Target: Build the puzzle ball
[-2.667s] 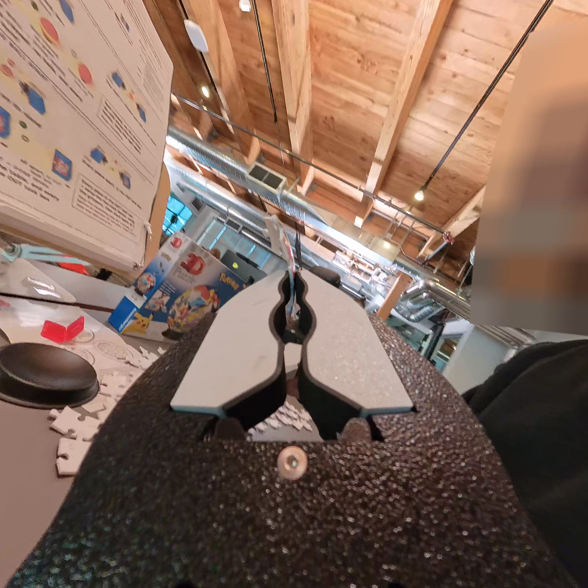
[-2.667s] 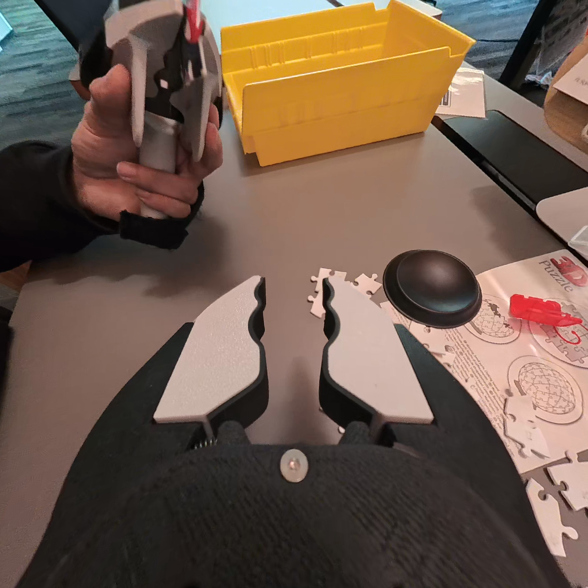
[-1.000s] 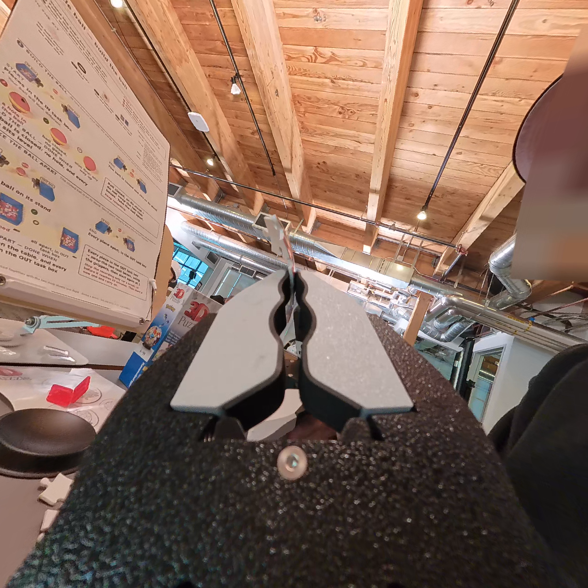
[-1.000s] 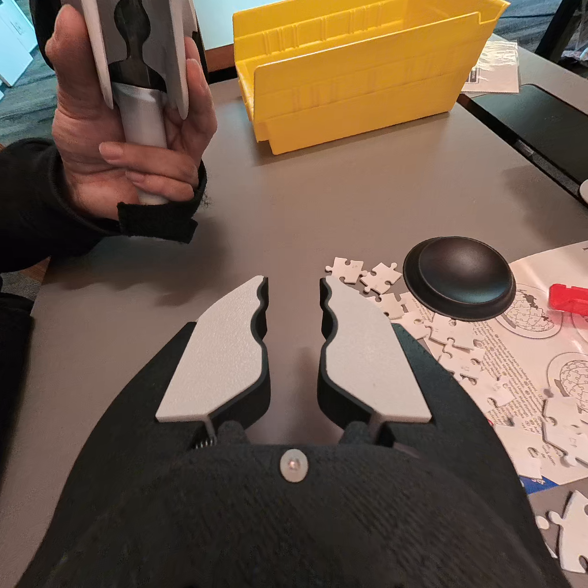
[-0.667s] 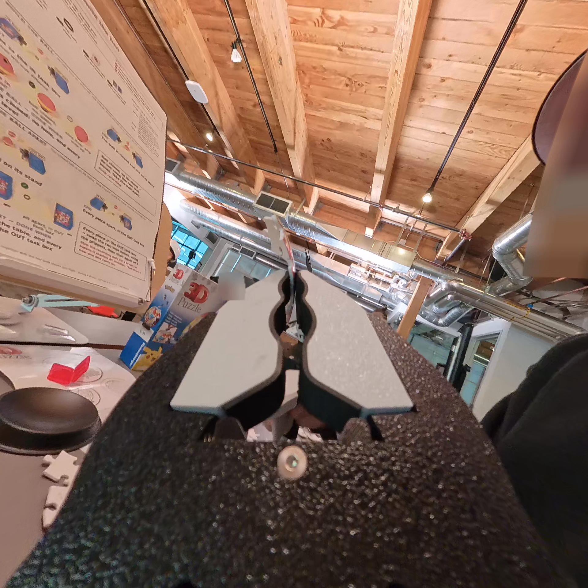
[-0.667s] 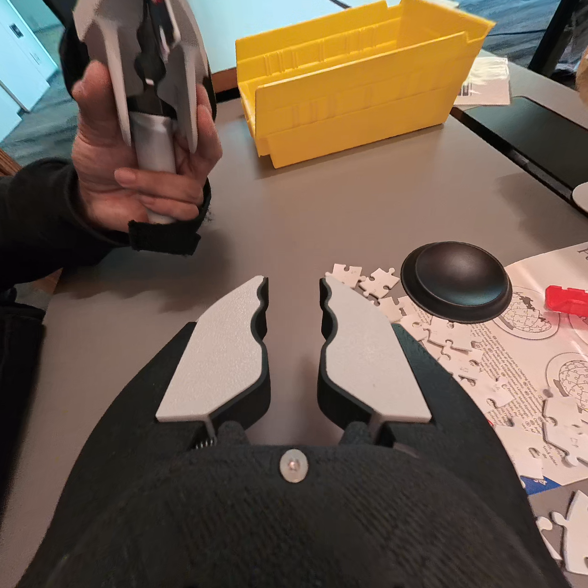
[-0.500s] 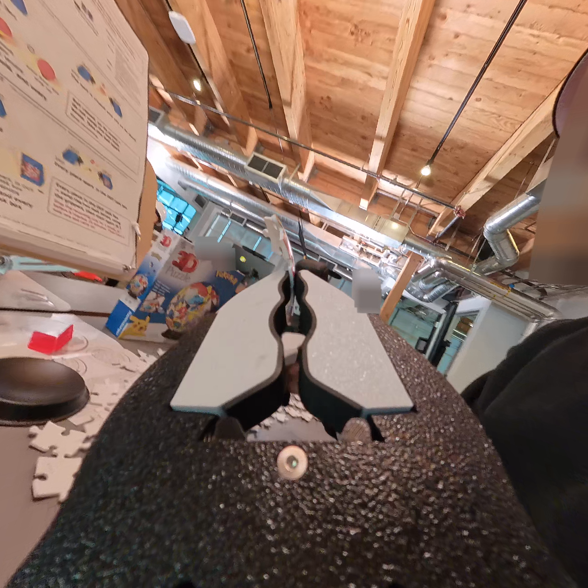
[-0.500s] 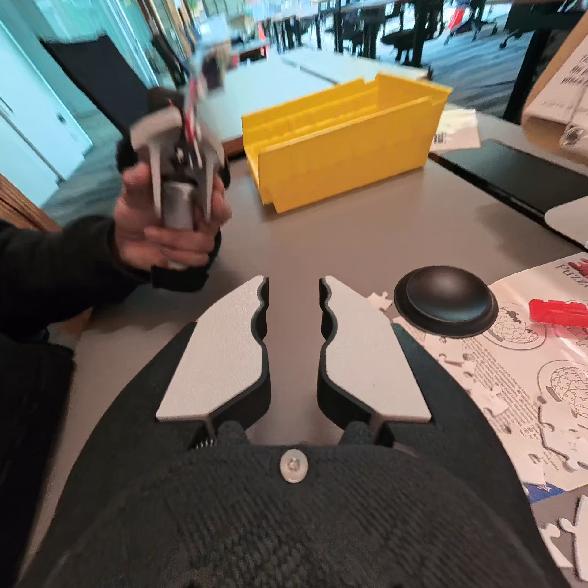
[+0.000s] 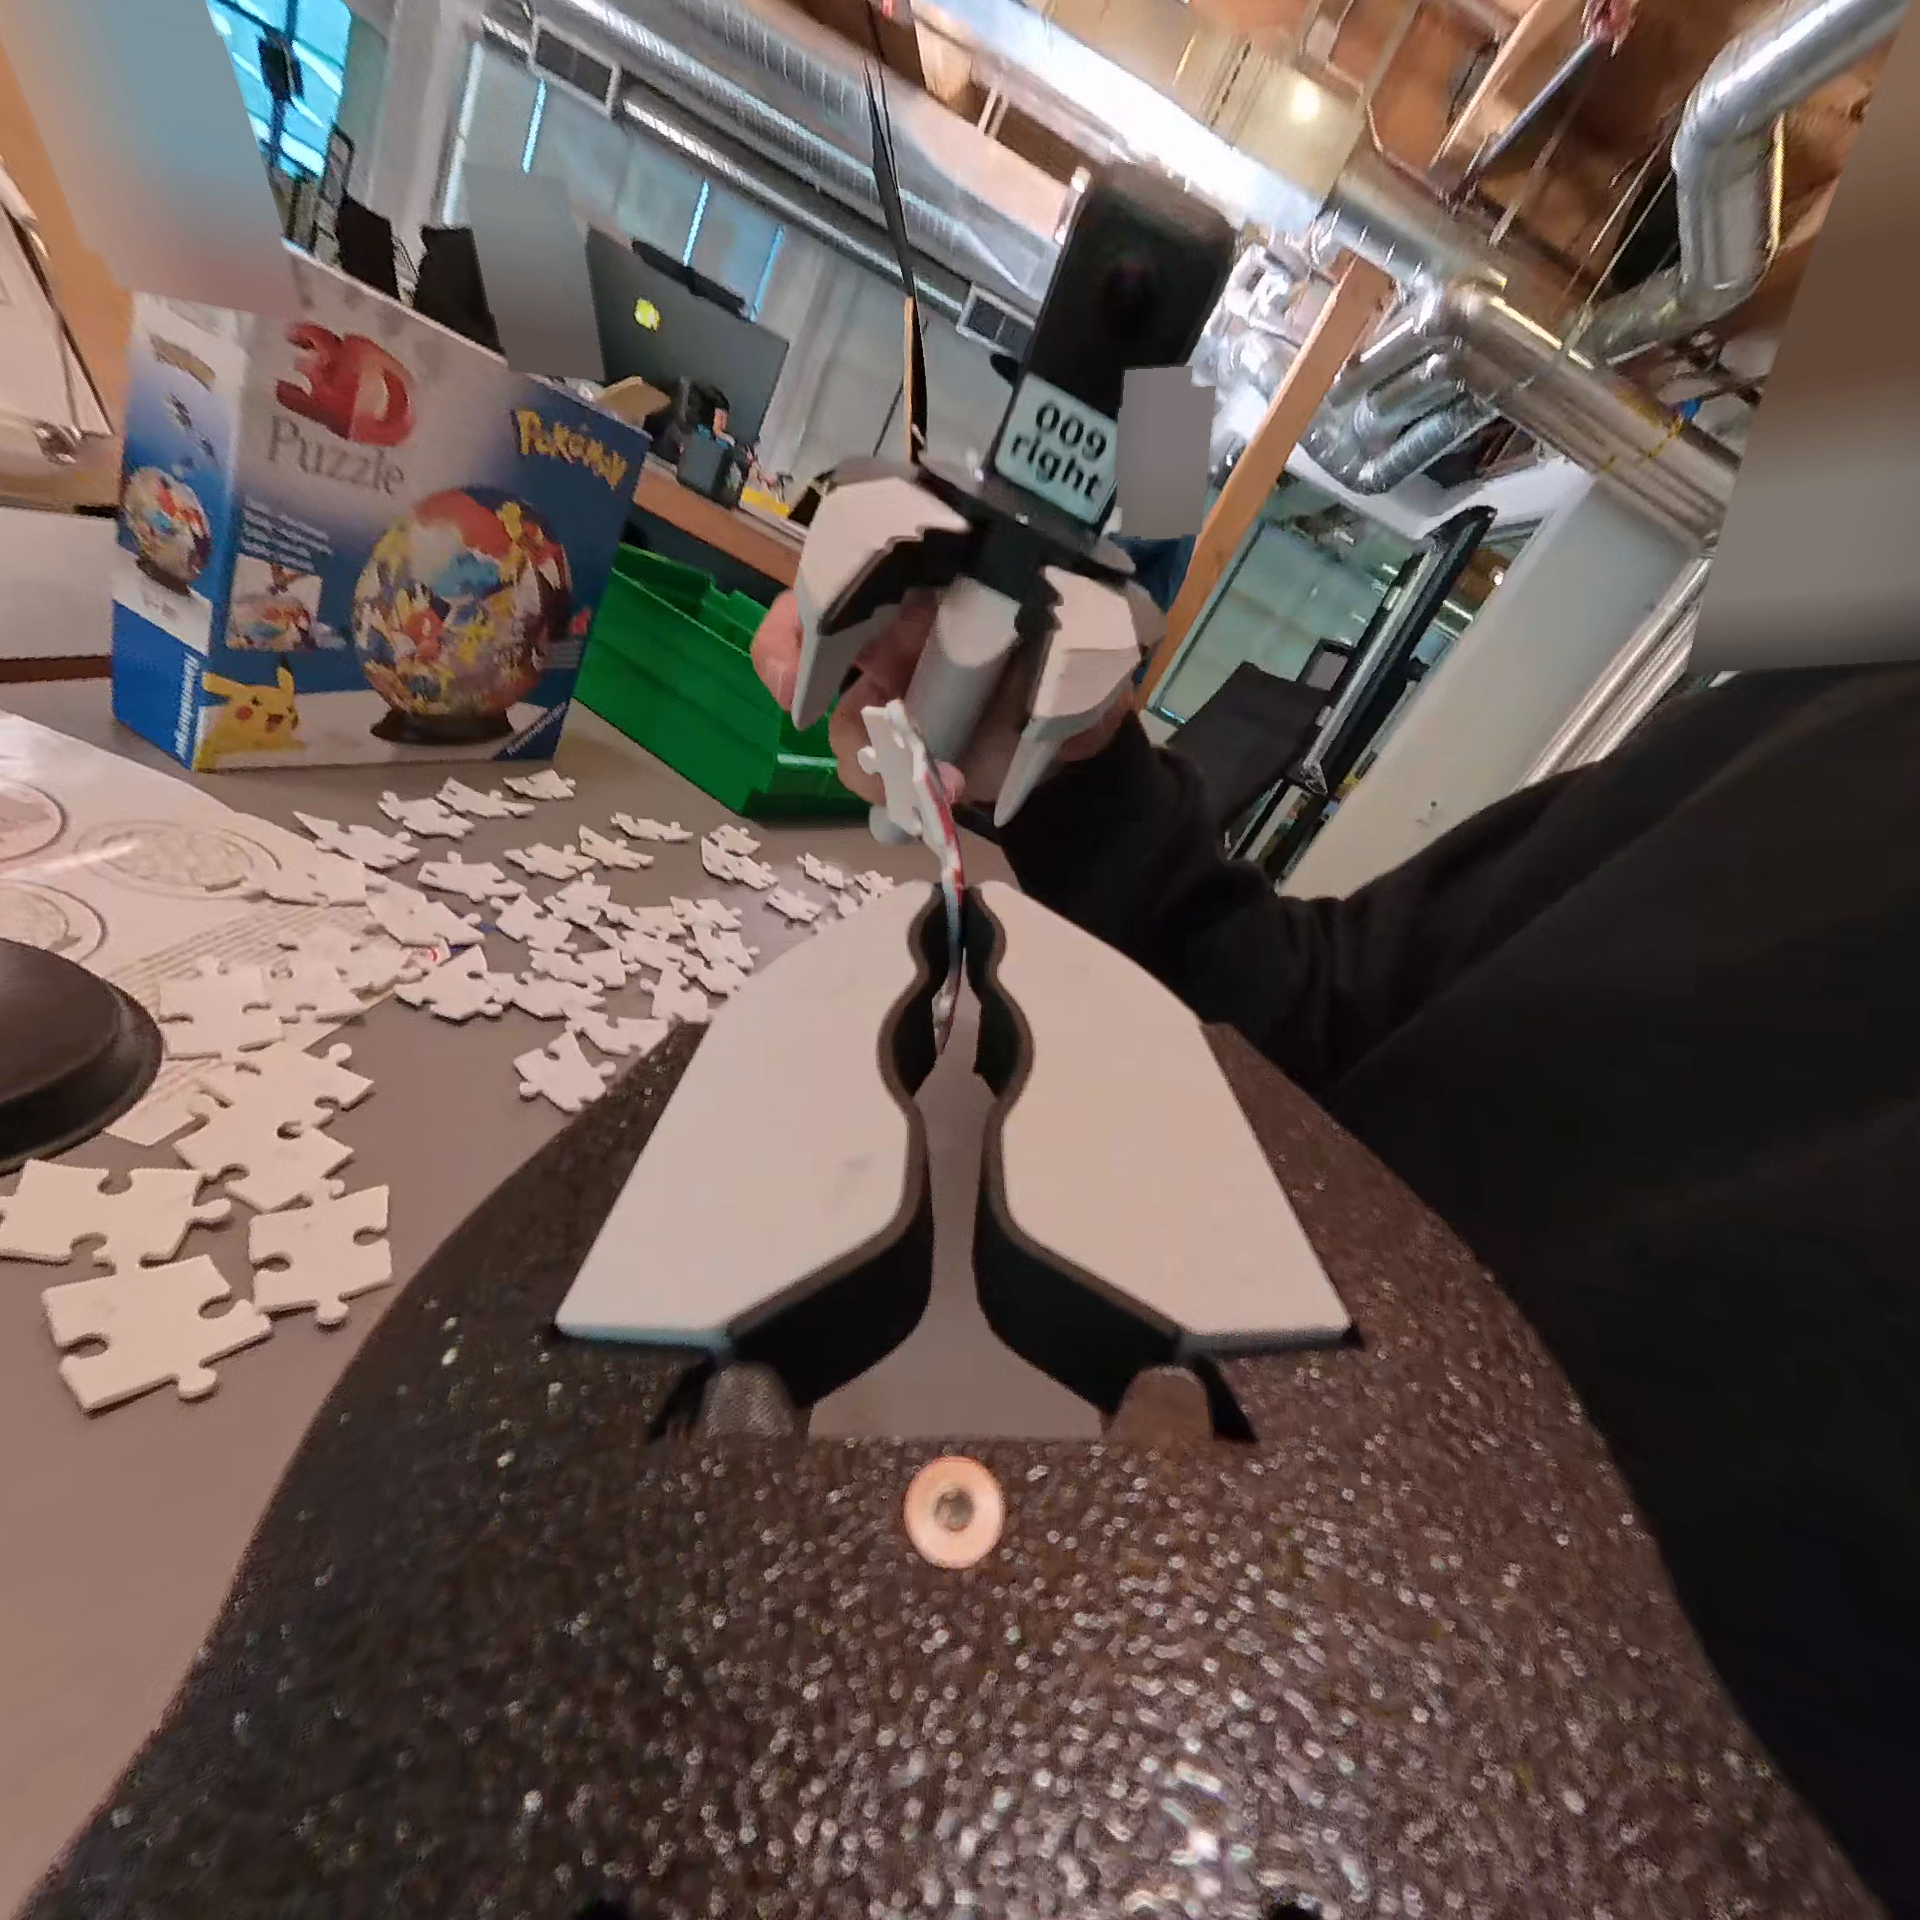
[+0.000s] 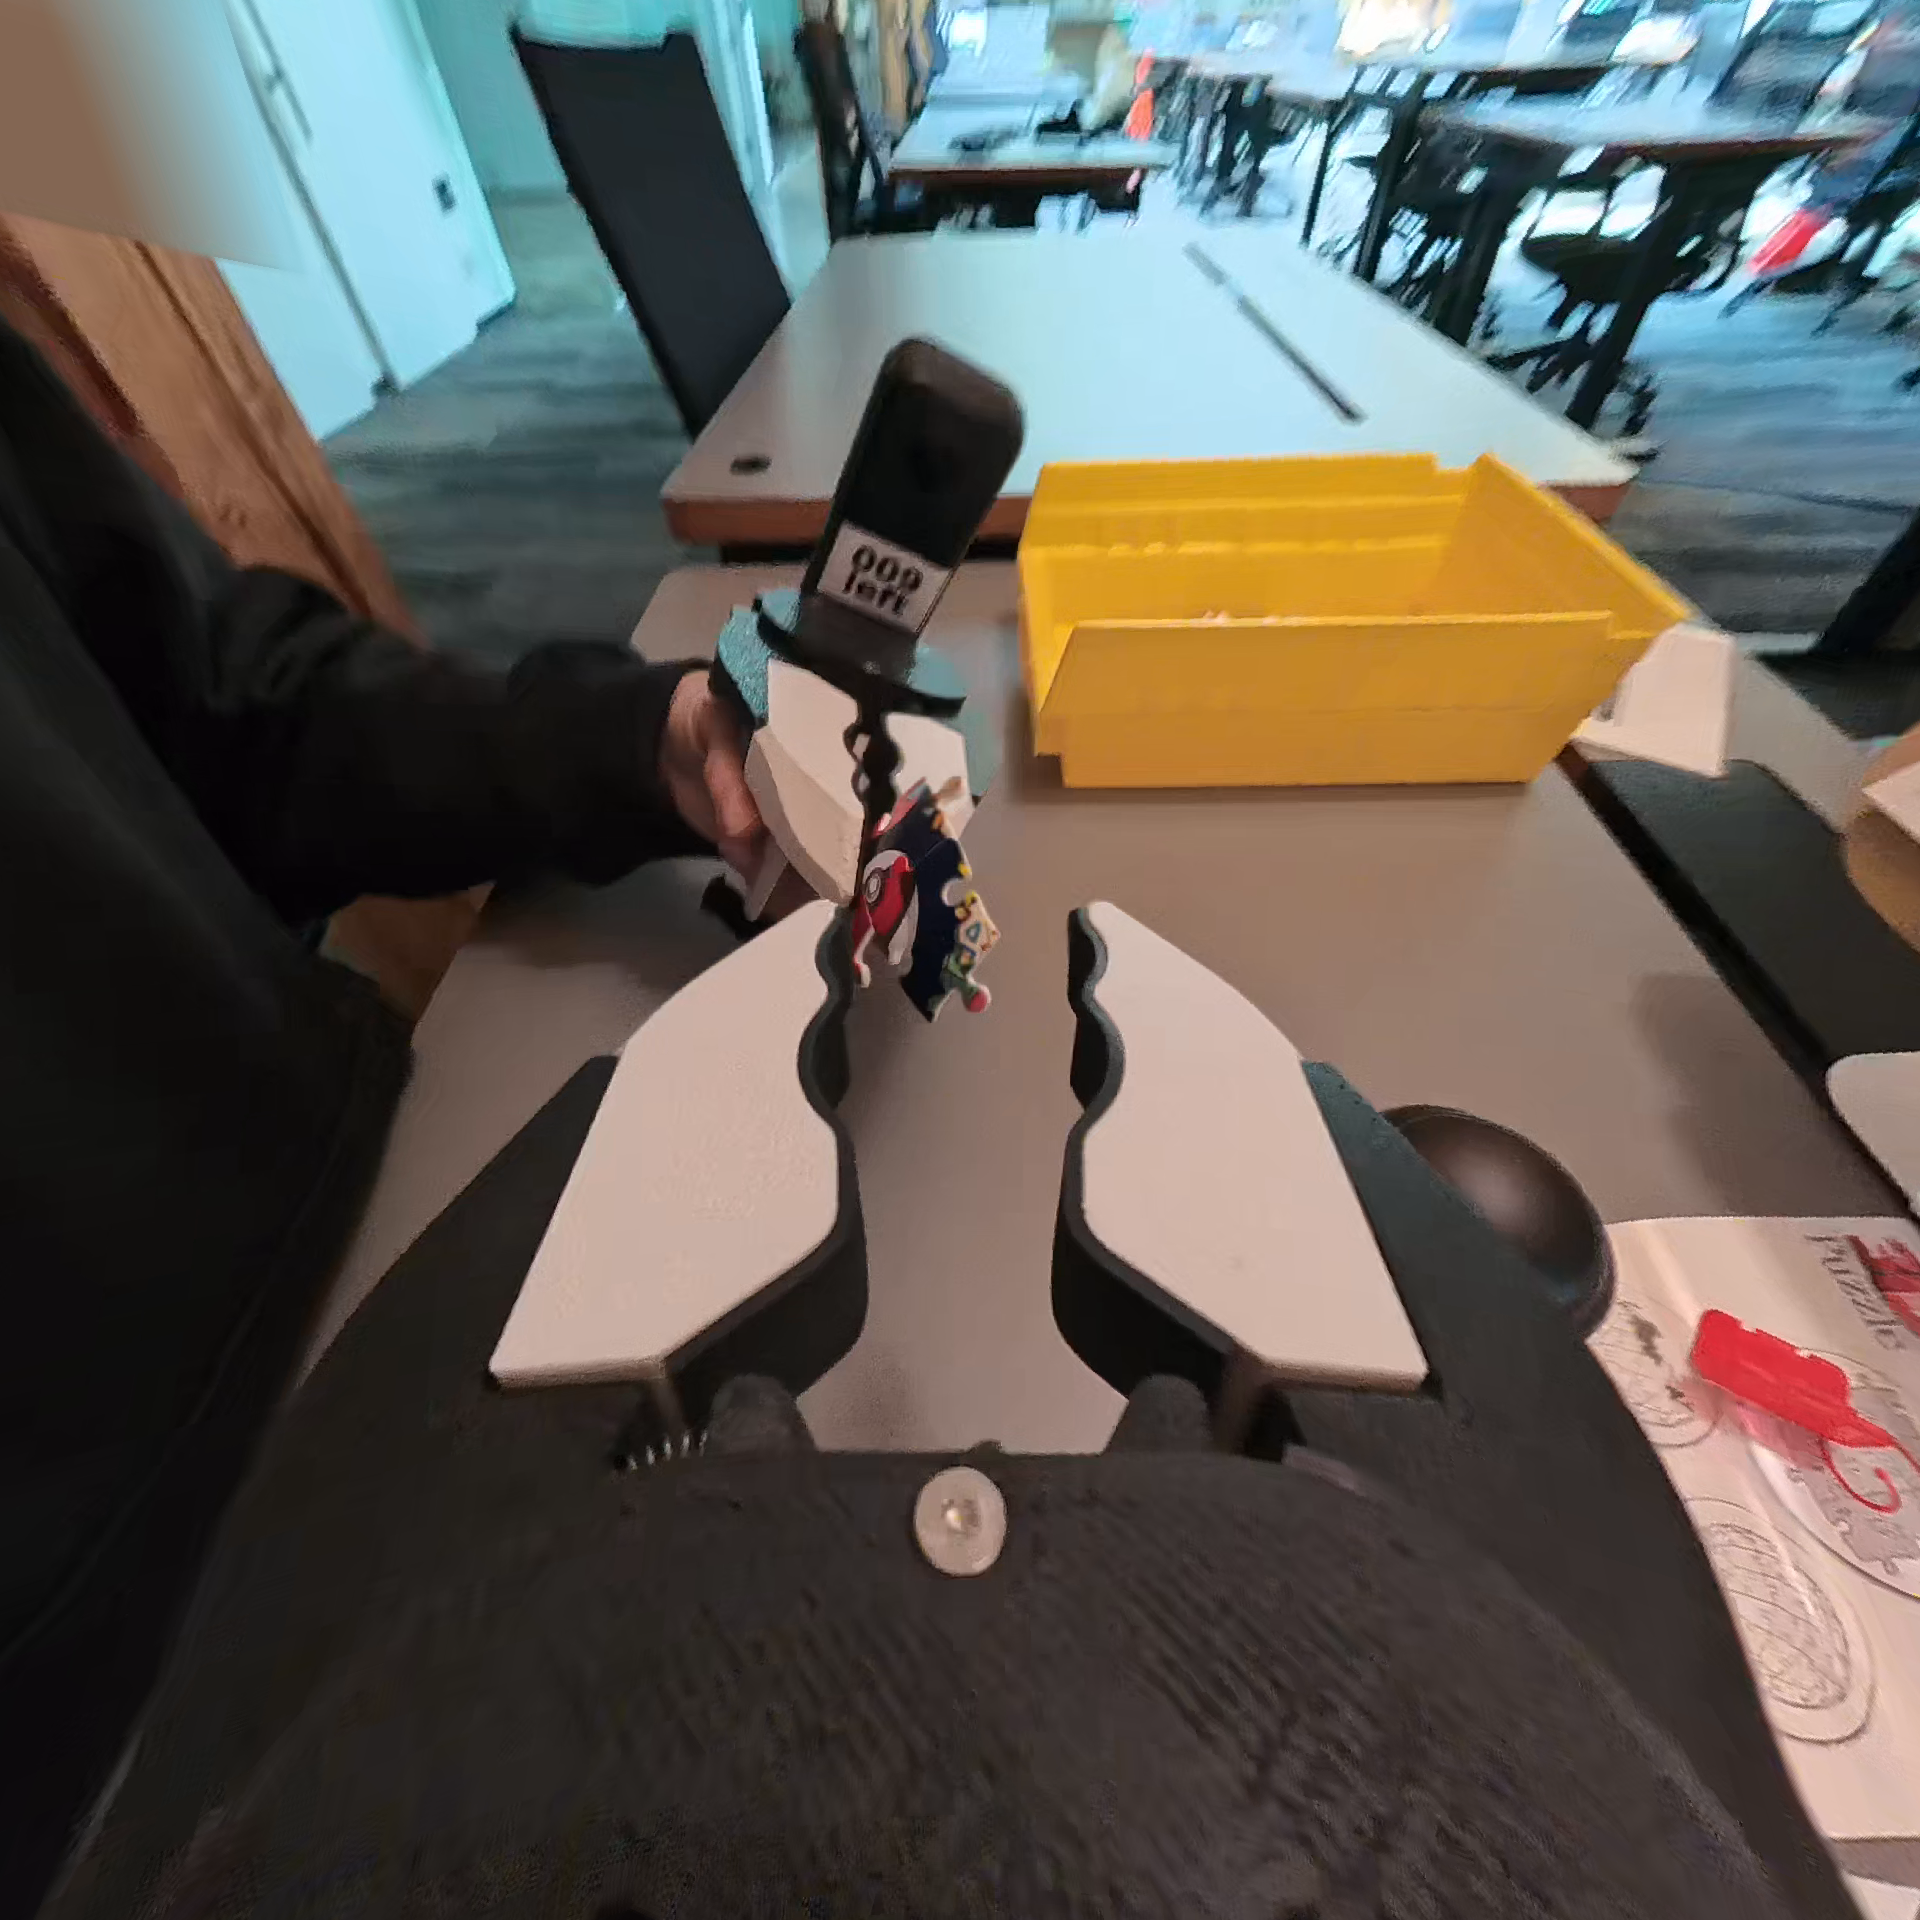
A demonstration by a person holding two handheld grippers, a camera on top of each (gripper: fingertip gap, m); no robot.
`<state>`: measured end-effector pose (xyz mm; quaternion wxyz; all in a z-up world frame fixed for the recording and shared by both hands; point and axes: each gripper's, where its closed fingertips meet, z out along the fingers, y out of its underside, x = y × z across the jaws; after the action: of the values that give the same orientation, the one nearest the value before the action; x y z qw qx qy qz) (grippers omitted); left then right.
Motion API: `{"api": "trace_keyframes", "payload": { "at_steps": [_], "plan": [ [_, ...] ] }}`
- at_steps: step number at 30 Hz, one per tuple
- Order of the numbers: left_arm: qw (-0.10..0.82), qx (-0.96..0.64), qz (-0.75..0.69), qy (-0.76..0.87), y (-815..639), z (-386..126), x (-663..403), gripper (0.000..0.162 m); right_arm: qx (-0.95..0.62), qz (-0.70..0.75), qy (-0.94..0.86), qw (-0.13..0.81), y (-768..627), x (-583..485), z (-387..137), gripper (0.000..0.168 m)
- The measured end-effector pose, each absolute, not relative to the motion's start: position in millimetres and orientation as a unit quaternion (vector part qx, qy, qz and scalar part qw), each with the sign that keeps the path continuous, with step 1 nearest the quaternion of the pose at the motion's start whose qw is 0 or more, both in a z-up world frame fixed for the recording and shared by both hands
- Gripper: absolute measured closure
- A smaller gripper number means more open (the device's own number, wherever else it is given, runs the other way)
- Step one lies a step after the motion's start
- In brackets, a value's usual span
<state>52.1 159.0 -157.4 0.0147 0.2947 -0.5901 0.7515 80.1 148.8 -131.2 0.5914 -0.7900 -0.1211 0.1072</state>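
My left gripper [image 9: 951,914] is shut on a small cluster of joined puzzle pieces [image 9: 906,790], held edge-on above the table. In the right wrist view the left gripper [image 10: 873,831] shows the pieces' colourful printed side [image 10: 925,925]. My right gripper [image 10: 956,925] is open and empty, and the held pieces hang just beyond its left fingertip. In the left wrist view the right gripper [image 9: 914,748] faces me with its jaws spread behind the pieces. Many white face-down loose pieces [image 9: 582,935] lie on the grey table. A black round stand [image 10: 1496,1195] sits to the right.
A yellow bin [image 10: 1320,623] stands at the far side of the table. The puzzle box [image 9: 364,561] and a green bin [image 9: 707,675] stand behind the loose pieces. A printed instruction sheet [image 10: 1787,1621] with a red plastic part [image 10: 1777,1382] lies beside the stand. Across from one pair of fingers to the other is roughly 5 cm.
My left gripper has tipped down from facing the ceiling to facing the table and the right gripper, still holding the pieces. The right gripper has lifted and turned toward the left gripper.
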Motion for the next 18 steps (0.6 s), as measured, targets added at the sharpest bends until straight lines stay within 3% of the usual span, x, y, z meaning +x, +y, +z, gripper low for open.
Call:
{"api": "trace_keyframes", "payload": {
  "at_steps": [9,14,18],
  "plan": [
    [0.052,0.297,0.733,-0.61,156.5,-167.8,45.1,0.161,-0.814,0.214,-0.142,0.521,157.0,66.8,-146.4,0.157],
    [0.065,0.294,0.731,-0.613,156.2,-169.4,43.8,0.161,-0.823,0.22,-0.145,0.503,158.1,65.5,-155.2,0.153],
    [0.073,0.287,0.728,-0.618,154.5,-169.5,42.6,0.161,-0.82,0.246,-0.145,0.496,155.1,62.7,-155.8,0.16]
  ]
}}
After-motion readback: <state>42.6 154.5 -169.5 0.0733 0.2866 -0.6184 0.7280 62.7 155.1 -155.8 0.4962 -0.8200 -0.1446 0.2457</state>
